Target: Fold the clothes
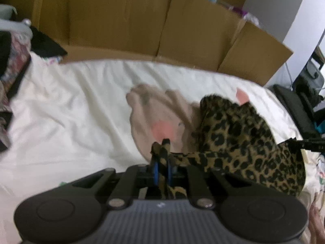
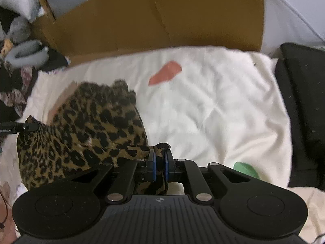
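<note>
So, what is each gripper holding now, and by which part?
Both hold the leopard garment. The left gripper and the right gripper are each shut on a narrow end of its edge, and the cloth hangs between them above the sheet.

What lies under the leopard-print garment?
Under the leopard-print garment a beige garment pokes out on the white sheet; how far it extends beneath is covered.

Each black tool [image 1: 161, 162] [image 2: 159, 160] has blue pads, silver screws, ribbed grey housing.
</note>
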